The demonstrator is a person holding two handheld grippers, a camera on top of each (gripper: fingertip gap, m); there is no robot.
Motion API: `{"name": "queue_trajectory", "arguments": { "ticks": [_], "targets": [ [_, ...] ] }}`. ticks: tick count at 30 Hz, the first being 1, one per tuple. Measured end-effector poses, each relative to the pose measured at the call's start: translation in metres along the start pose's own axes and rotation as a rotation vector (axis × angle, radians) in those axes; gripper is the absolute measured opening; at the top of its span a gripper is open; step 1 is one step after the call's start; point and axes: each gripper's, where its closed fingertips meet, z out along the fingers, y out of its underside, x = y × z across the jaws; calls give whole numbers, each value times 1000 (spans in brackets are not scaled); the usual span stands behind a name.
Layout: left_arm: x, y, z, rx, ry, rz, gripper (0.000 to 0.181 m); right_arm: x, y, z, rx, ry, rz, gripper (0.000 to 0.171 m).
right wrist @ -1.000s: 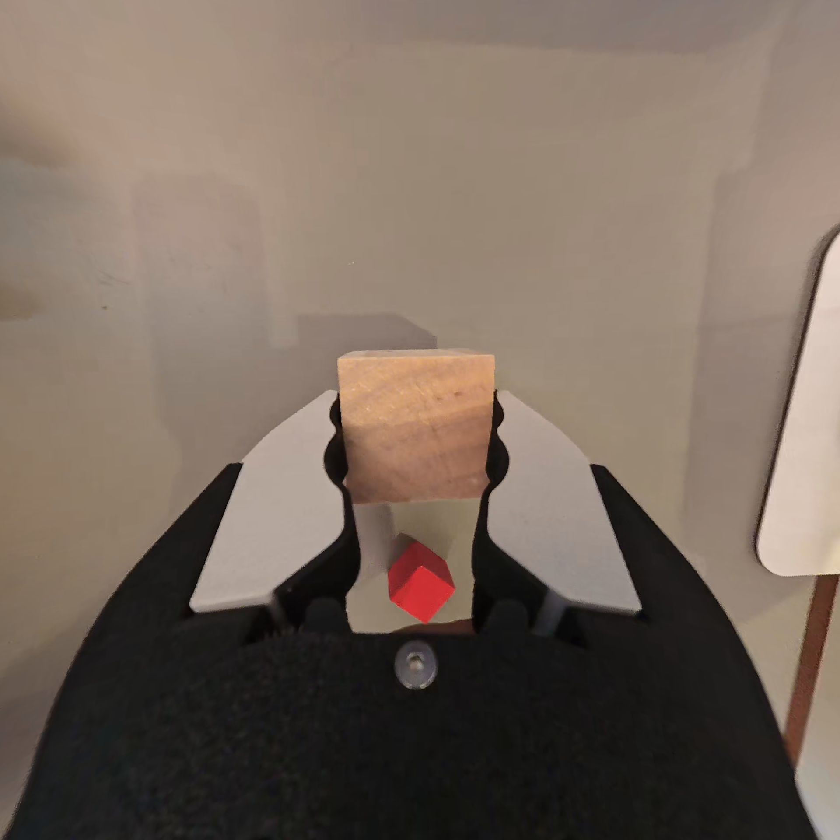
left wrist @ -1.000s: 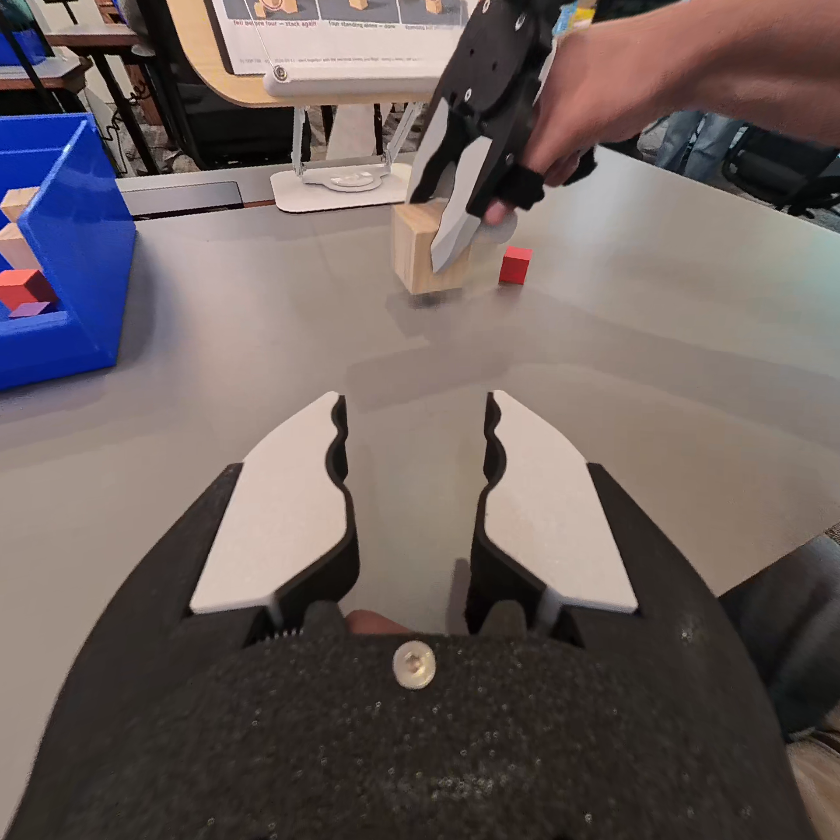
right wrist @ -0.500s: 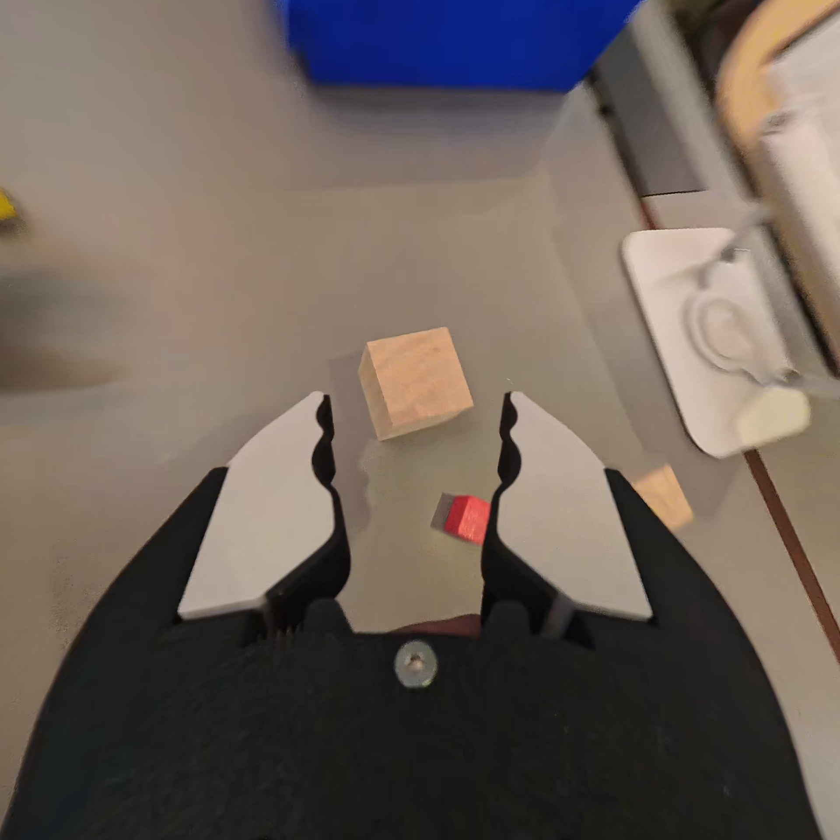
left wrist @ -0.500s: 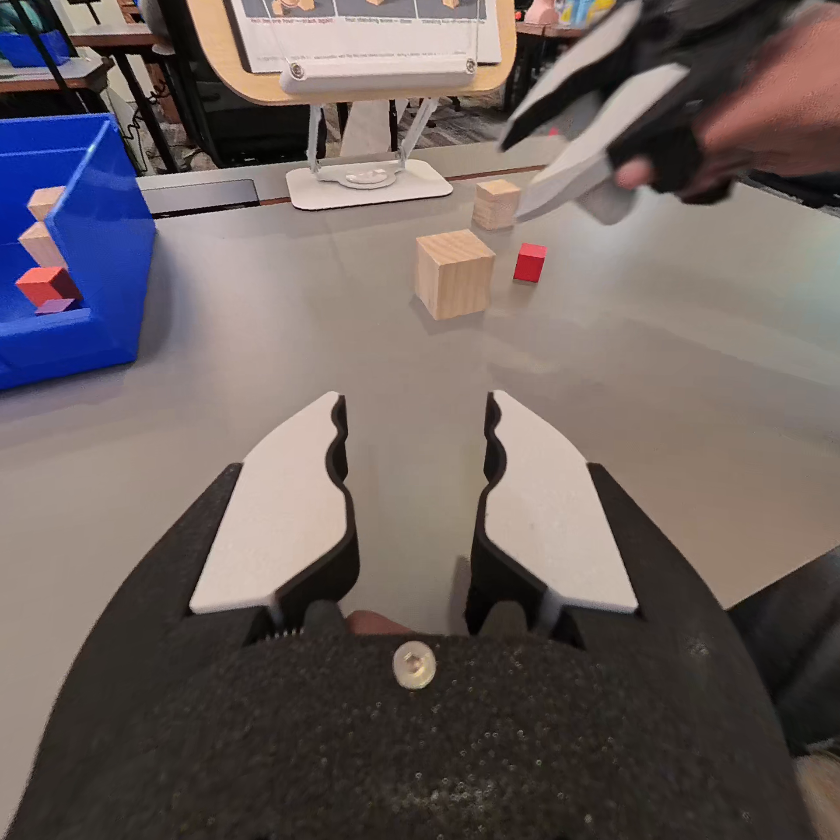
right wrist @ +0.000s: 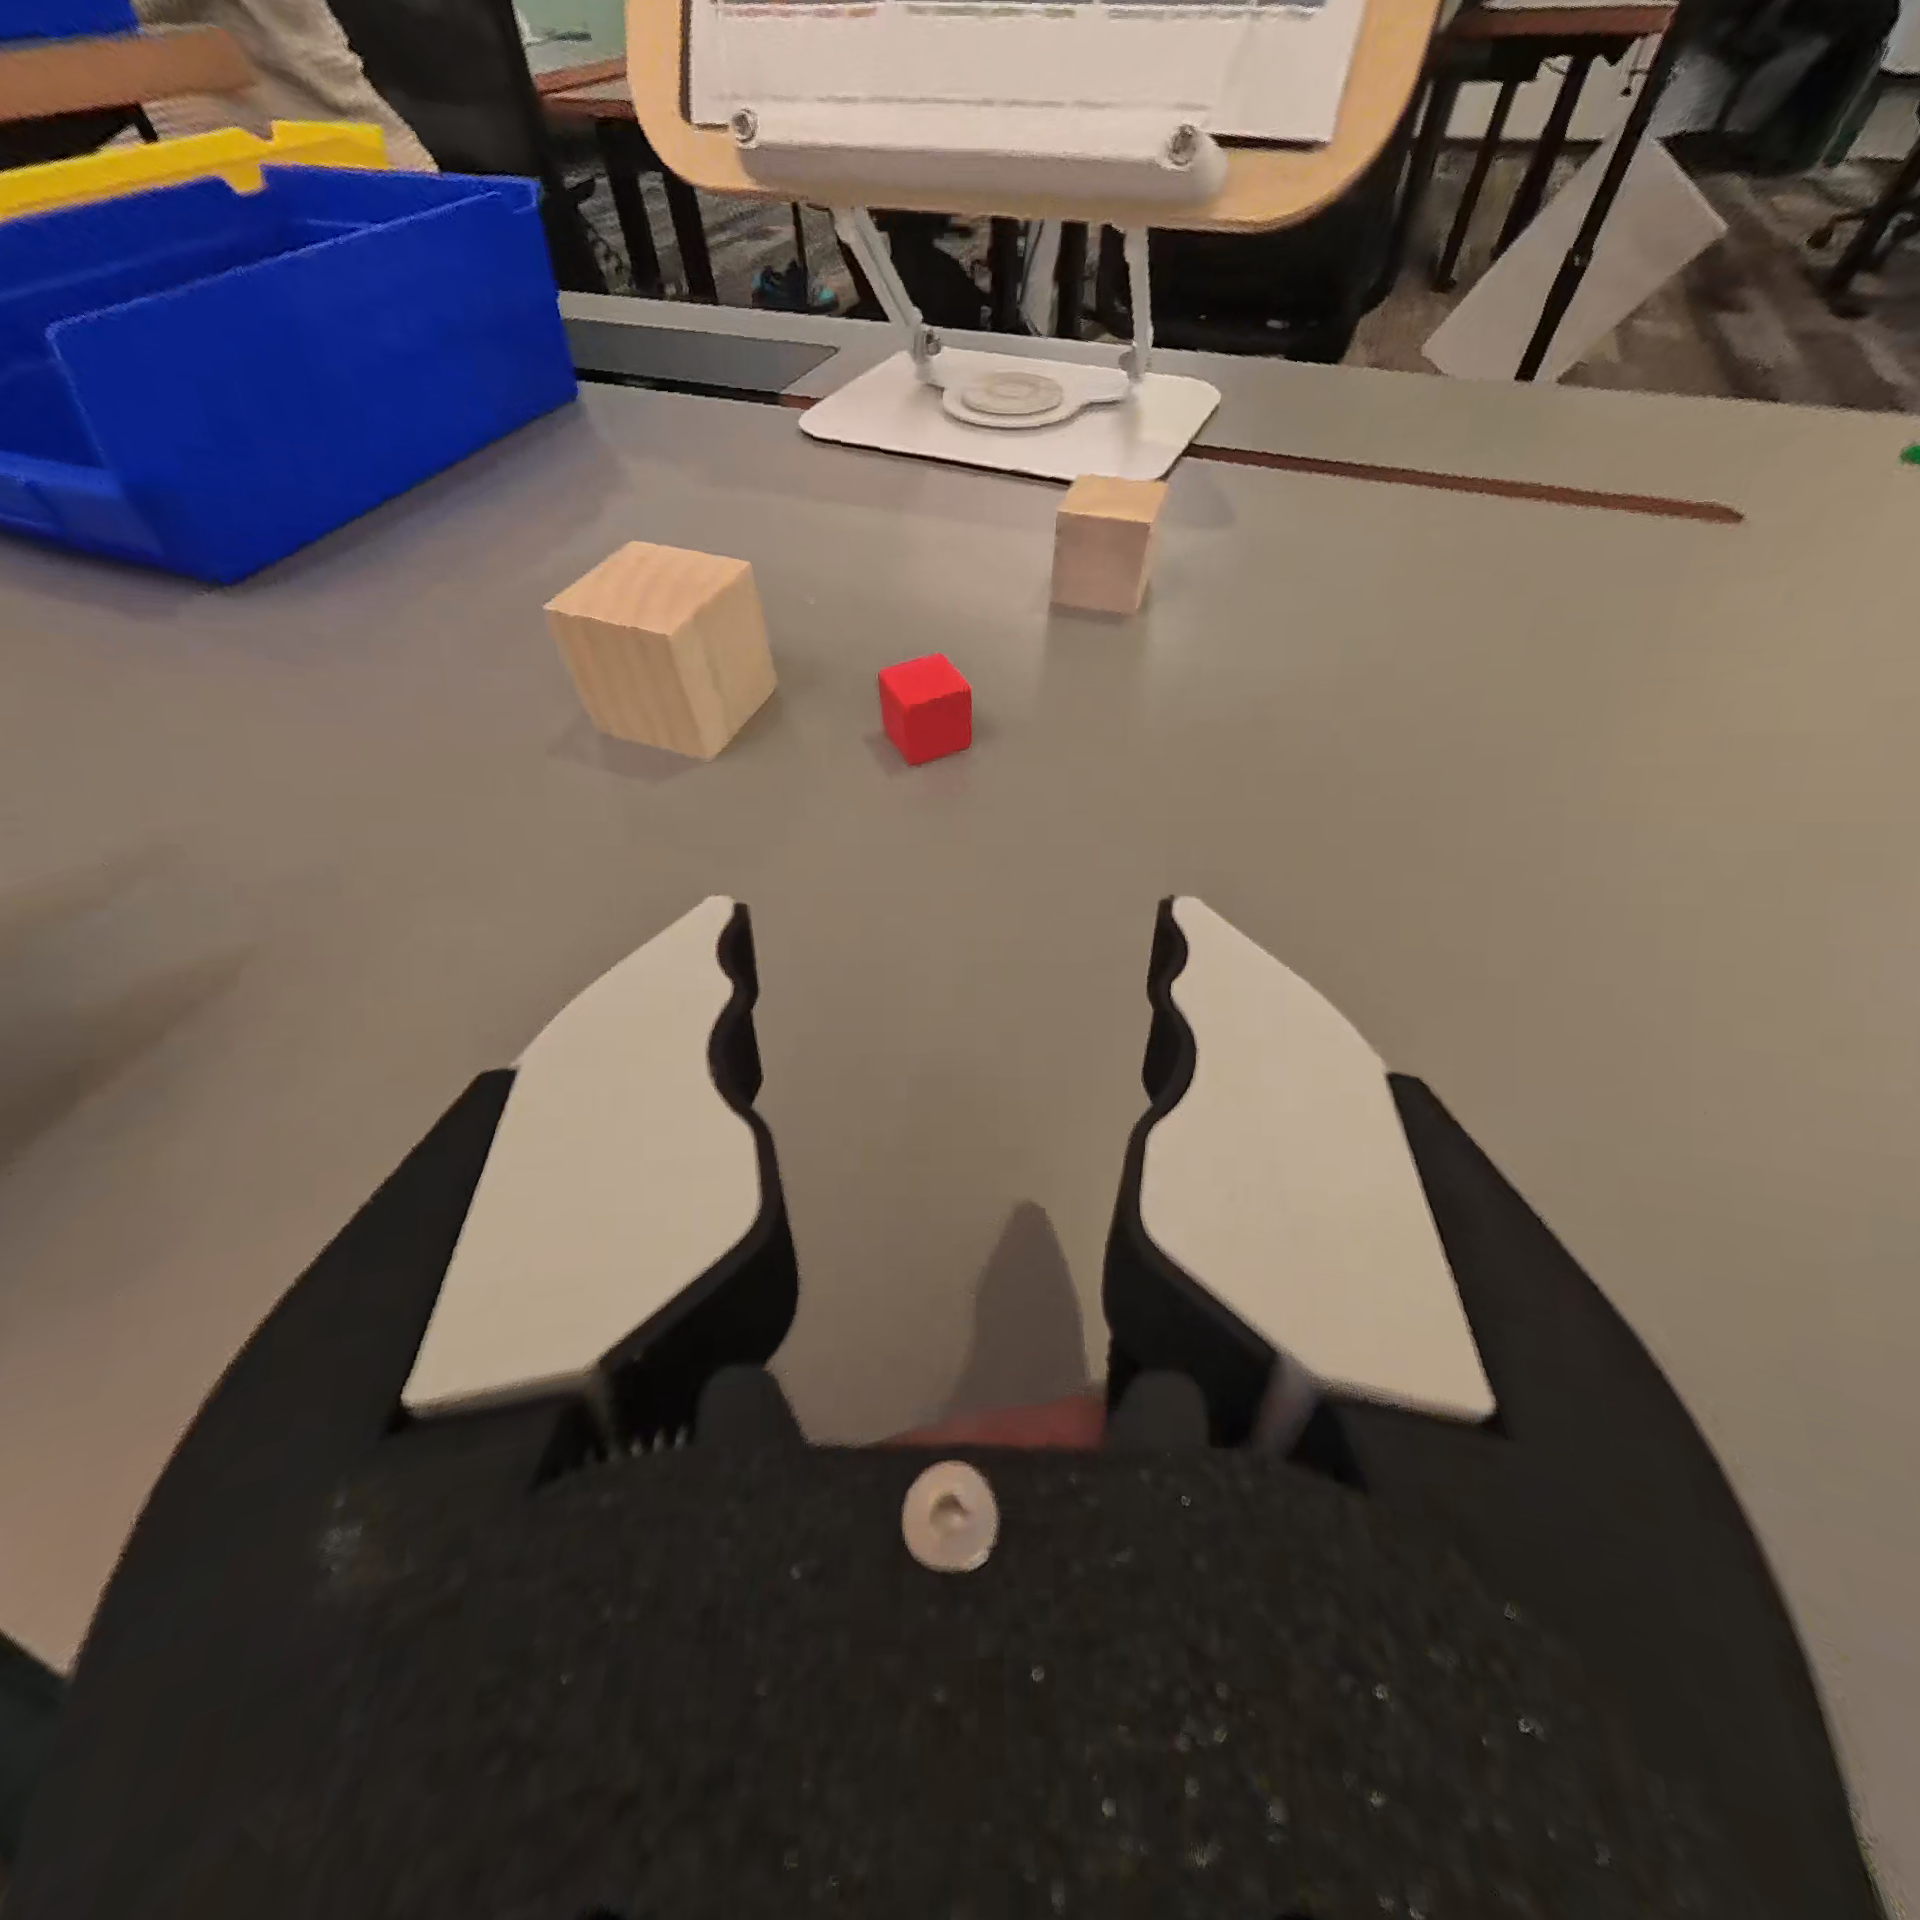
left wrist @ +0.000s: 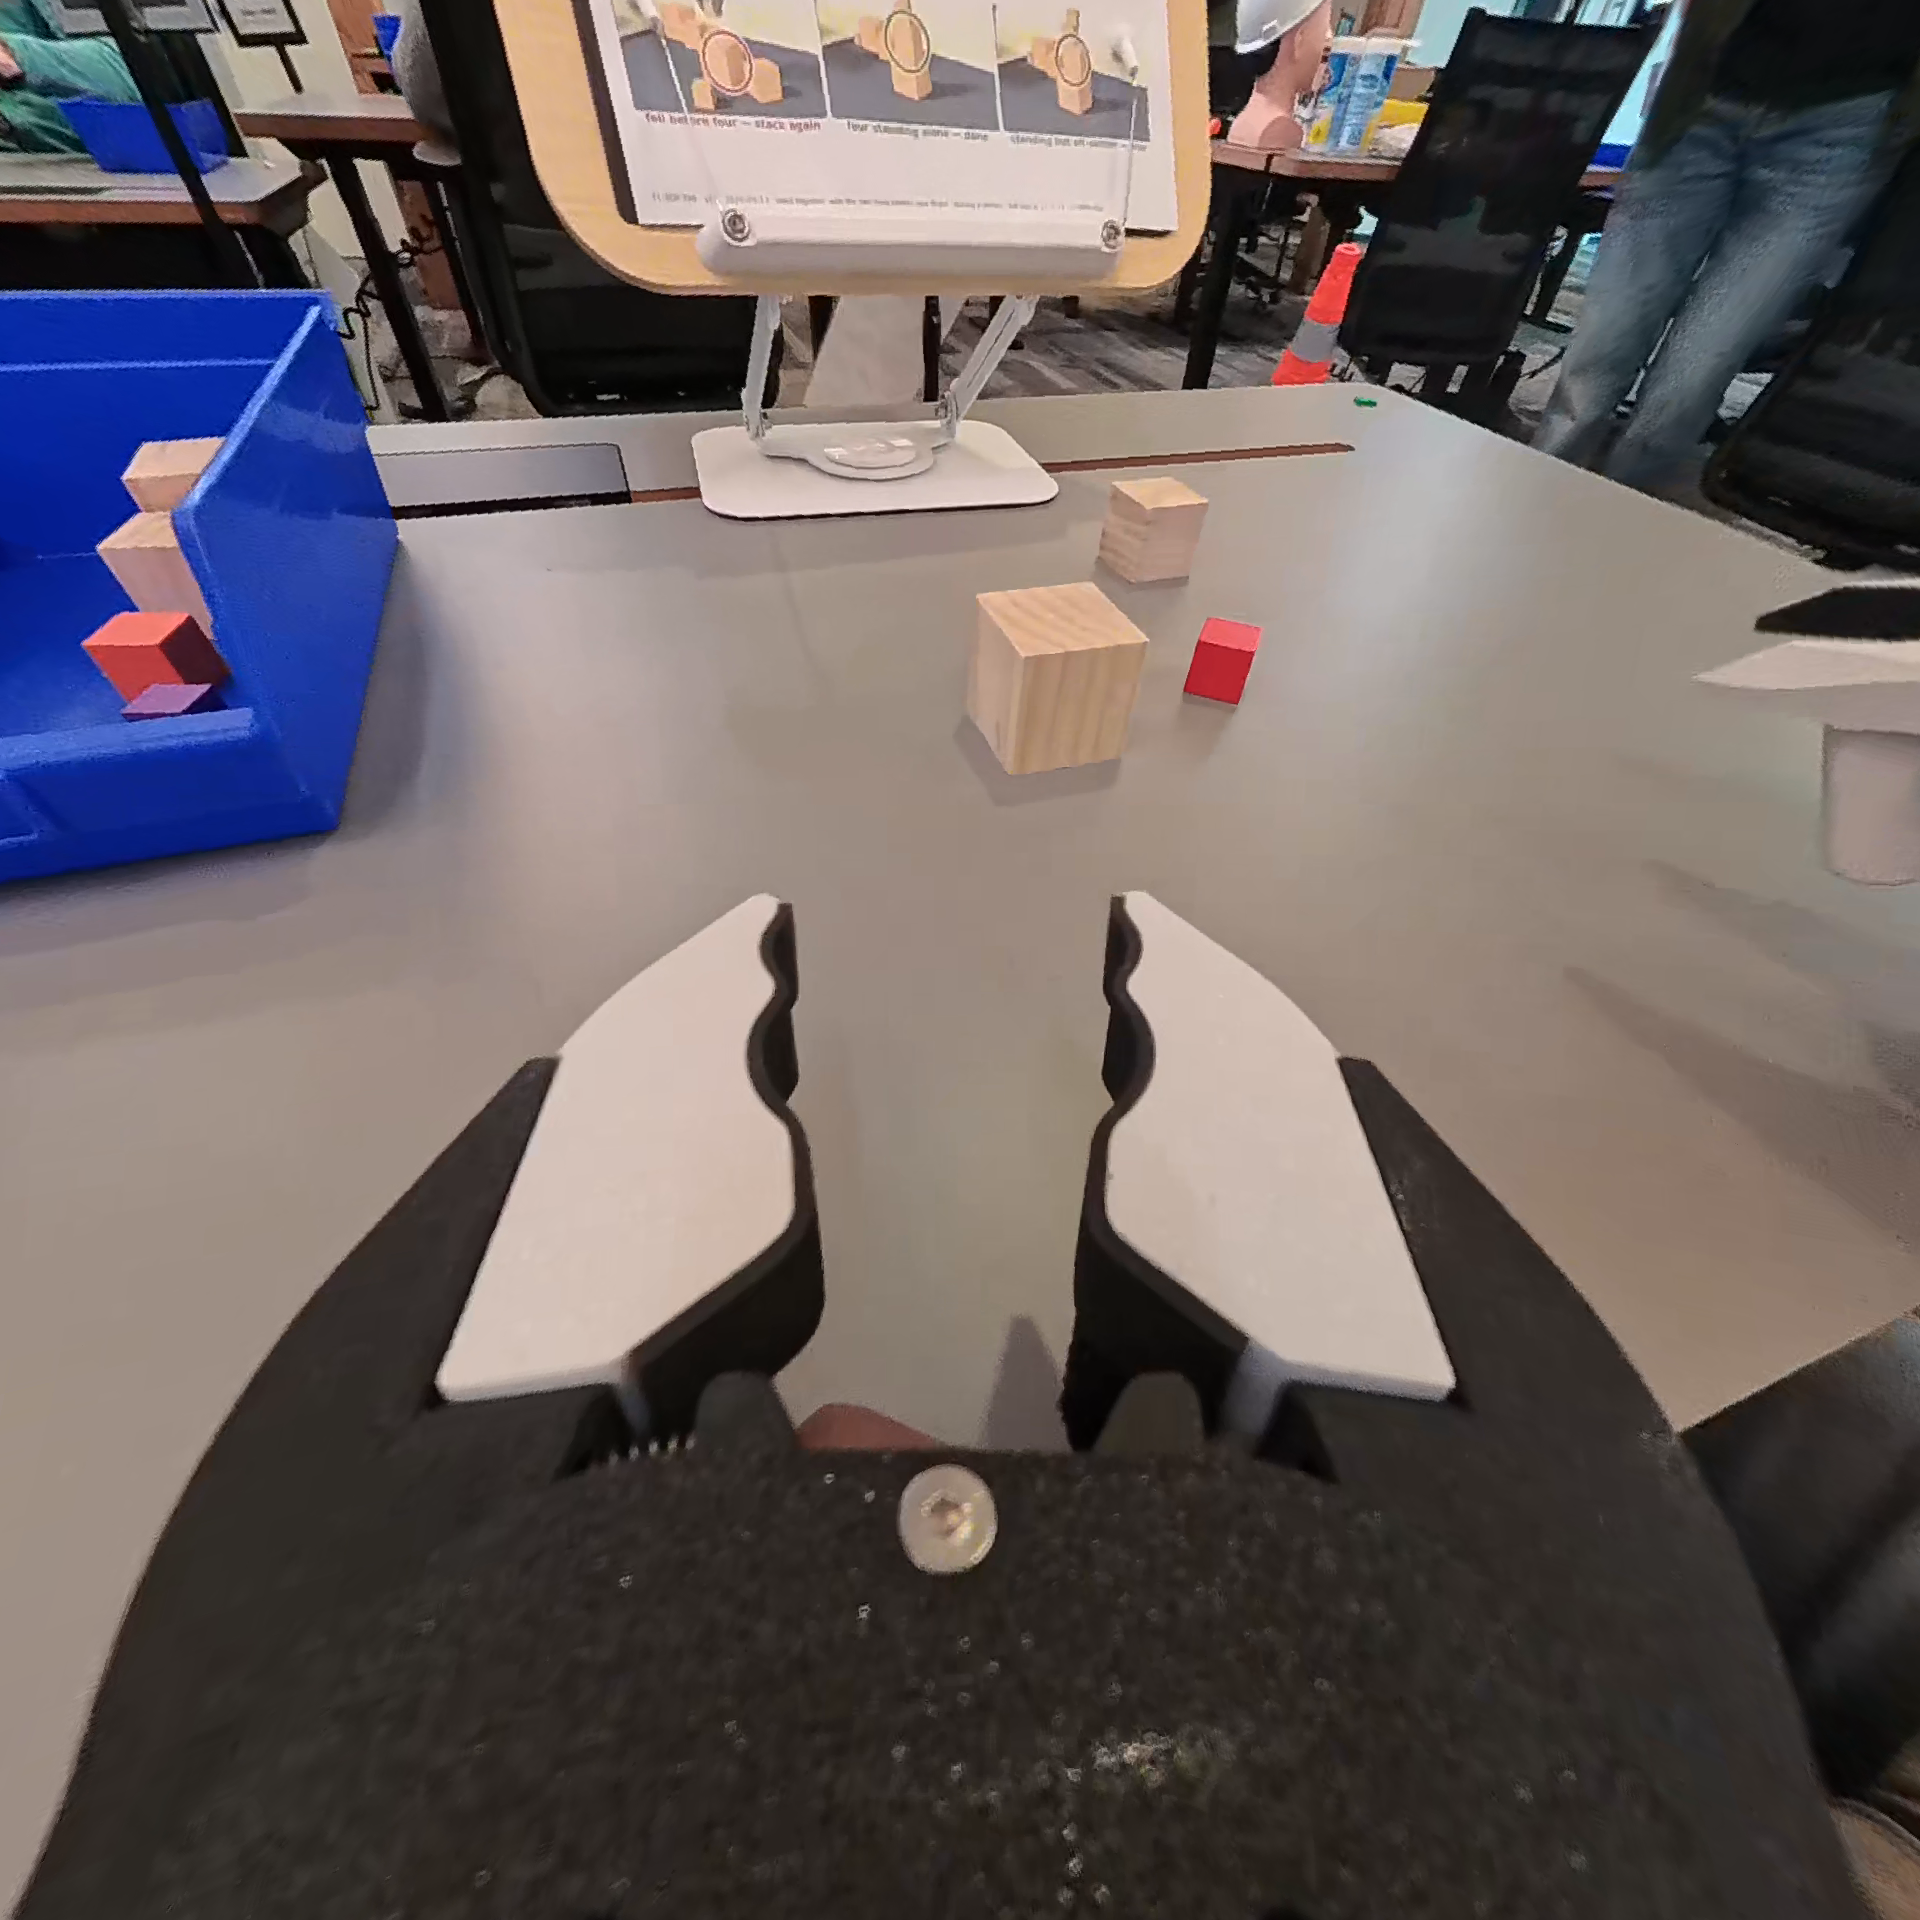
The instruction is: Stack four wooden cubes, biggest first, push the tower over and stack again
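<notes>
Grey worktop was seen under both tools, and nothing was held by either. The left hand-held gripper was kept low over the bare surface with its white fingers spread apart. The right hand-held gripper was likewise found spread wide and empty.

Ahead of the right hand-held gripper and to its left, the large wooden cube was set on the worktop, turned slightly askew. The small red cube was placed just beside it, almost straight ahead of the gap between the fingers. The medium wooden cube was seen farther ahead, near the white base of the instruction board stand. All three cubes were apart from one another and none was stacked.

Far to the left, a blue bin was seen holding more blocks.
</notes>
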Motion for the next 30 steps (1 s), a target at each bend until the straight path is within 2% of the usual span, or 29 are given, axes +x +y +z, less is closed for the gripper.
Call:
{"name": "queue_trajectory", "arguments": {
  "ticks": [4,9,14,18,23,26,27,30],
  "targets": [
    [5,1,0,-2,12,17,56,9,-10,22,-2,-50,-110,73],
    [10,2,1,-7,35,19,56,25,-50,100,-83,-270,-466,69],
    [14,1,0,-3,46,36,56,38,-65,190,-337,-466,-814,66],
    [17,1,0,-3,52,58,56,50,-54,233,-567,-534,-1030,67],
    [18,1,0,2,45,94,56,64,-33,258,-752,-583,-1108,62],
    [18,2,1,1,51,96,56,66,-22,269,-796,-603,-1084,59],
    [18,3,2,-2,54,92,56,65,-17,269,-823,-622,-1061,49],
    [18,5,3,-13,67,73,56,59,-24,269,-795,-623,-1003,47]
  ]
}}
